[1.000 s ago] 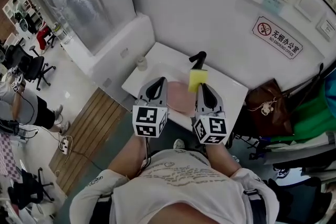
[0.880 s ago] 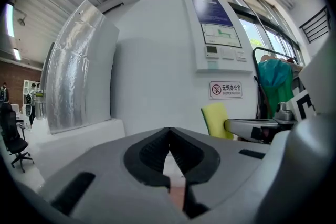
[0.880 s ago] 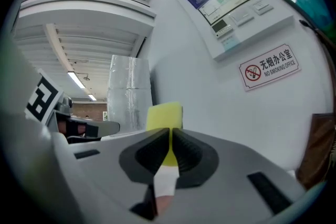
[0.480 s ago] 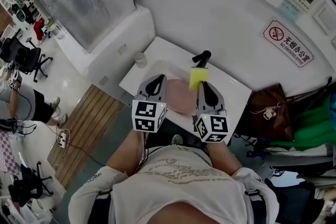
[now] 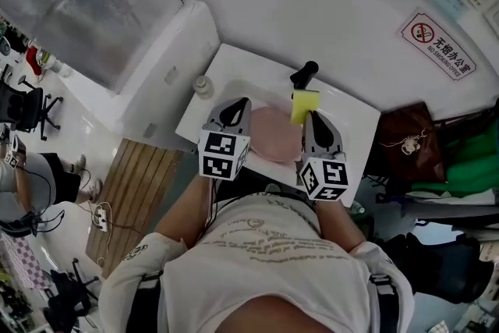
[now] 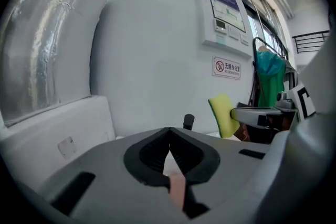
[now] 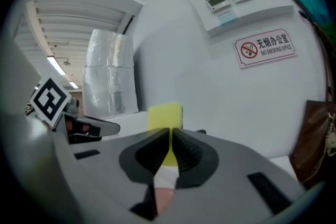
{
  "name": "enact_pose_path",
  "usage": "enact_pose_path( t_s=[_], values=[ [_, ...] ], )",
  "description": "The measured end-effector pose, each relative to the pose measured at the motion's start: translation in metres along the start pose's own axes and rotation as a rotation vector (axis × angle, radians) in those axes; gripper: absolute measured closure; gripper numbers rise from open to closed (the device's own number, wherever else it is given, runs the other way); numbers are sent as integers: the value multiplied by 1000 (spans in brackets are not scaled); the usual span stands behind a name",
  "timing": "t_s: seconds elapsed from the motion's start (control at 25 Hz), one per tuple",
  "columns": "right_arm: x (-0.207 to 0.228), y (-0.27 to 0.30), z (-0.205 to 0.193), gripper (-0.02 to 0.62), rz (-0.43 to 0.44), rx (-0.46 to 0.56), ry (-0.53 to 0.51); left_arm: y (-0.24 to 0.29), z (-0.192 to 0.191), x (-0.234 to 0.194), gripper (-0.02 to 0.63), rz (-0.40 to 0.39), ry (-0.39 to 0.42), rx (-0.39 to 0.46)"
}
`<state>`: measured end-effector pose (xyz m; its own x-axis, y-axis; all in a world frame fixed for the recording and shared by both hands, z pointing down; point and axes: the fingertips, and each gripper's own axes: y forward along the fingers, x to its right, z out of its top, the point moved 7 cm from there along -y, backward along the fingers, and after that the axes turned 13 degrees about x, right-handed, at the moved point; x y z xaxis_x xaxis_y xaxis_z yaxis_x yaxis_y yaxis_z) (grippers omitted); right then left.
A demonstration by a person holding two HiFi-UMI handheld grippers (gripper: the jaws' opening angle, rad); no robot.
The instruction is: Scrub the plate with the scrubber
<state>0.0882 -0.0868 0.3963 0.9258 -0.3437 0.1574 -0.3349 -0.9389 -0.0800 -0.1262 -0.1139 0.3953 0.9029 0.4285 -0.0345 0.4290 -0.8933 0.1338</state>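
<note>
A pink plate (image 5: 274, 133) lies in the white sink (image 5: 348, 129), between my two grippers. In the head view my left gripper (image 5: 238, 105) hovers over the plate's left edge. Its jaws are shut, with nothing showing ahead of them in the left gripper view (image 6: 169, 134). Only a pink sliver shows low in the gap. My right gripper (image 5: 311, 118) is shut on a yellow scrubber sponge (image 5: 304, 104), which stands upright out of the jaws (image 7: 164, 115). The sponge (image 6: 224, 116) also shows from the left gripper view, at the right. It hangs just above the plate's right edge, in front of the tap.
A black tap (image 5: 305, 74) rises at the back of the sink. At the sink's left corner stands a small bottle (image 5: 203, 86). A brown bag (image 5: 402, 149) hangs to the right of it. The white wall with a no-smoking sign (image 5: 437, 41) is close behind.
Both grippers have come down and forward over the sink. The sponge stays in the right gripper, and the left jaws stay shut.
</note>
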Motion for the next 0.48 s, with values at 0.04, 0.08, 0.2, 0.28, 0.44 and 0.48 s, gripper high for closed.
enact_pose_path(
  t_s=[0.04,0.08,0.2,0.28,0.44,0.48],
  values=[
    [1,1,-3,558,-20,-8,-3,4,-4,-6,584,-14,-9,-18],
    [2,2,-6,558,-41,-15,-4,7,-8,-12,583,-27,-25,-34],
    [5,4,-14,558,-96,-33,-2,17,-21,-28,583,-53,-68,-82],
    [6,5,-19,558,-120,-45,-6,23,-31,-37,583,-65,-84,-114],
    [7,2,-35,558,-166,-94,-9,37,-61,-44,583,-106,-112,-209],
    [7,0,-39,558,-176,-110,-4,40,-70,-44,583,-121,-114,-243]
  ],
)
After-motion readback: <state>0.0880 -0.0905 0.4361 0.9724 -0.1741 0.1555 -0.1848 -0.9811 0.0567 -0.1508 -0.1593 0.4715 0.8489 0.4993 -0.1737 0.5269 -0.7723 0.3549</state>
